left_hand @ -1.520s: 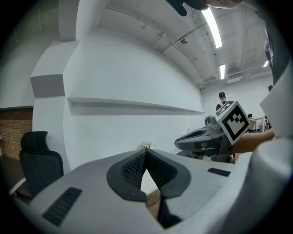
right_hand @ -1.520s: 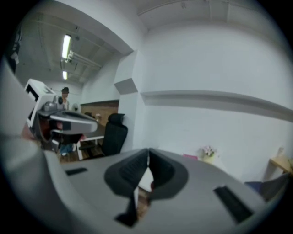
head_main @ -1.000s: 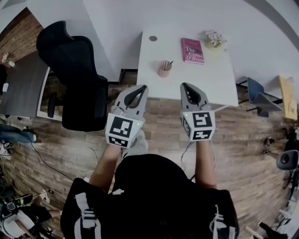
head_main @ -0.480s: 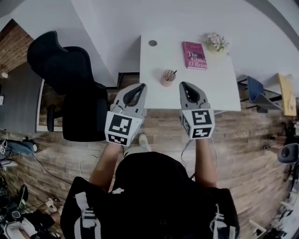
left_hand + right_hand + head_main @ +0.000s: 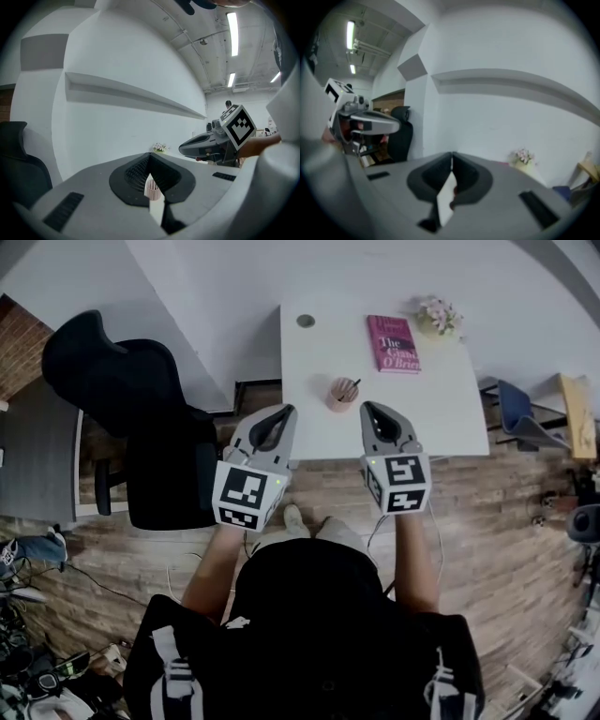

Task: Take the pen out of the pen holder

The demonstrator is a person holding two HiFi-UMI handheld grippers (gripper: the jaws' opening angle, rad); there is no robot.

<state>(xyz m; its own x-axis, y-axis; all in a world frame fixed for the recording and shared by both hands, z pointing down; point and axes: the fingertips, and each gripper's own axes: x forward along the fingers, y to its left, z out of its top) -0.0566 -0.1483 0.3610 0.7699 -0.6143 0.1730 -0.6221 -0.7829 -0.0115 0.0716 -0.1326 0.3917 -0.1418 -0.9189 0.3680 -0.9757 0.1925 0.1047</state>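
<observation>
A pink mesh pen holder (image 5: 342, 394) stands near the front of the white table (image 5: 441, 418), with a dark pen (image 5: 352, 387) leaning out of it. My left gripper (image 5: 286, 410) hovers at the table's front edge, left of the holder, shut and empty. My right gripper (image 5: 367, 407) is just right of the holder, jaws shut on nothing. In the left gripper view the holder (image 5: 153, 190) shows through the gap behind the closed jaws (image 5: 149, 154), and the right gripper (image 5: 213, 140) is off to the right. The right gripper view shows closed jaws (image 5: 452, 153) over the table.
A pink book (image 5: 393, 342) and a small pot of flowers (image 5: 437, 315) lie at the table's far side, with a round grey disc (image 5: 306, 321) at the far left corner. A black office chair (image 5: 141, 418) stands left of the table. A blue chair (image 5: 520, 418) is at the right.
Both grippers have moved forward toward the table, now flanking the pen holder at the front edge. Their jaws stayed shut.
</observation>
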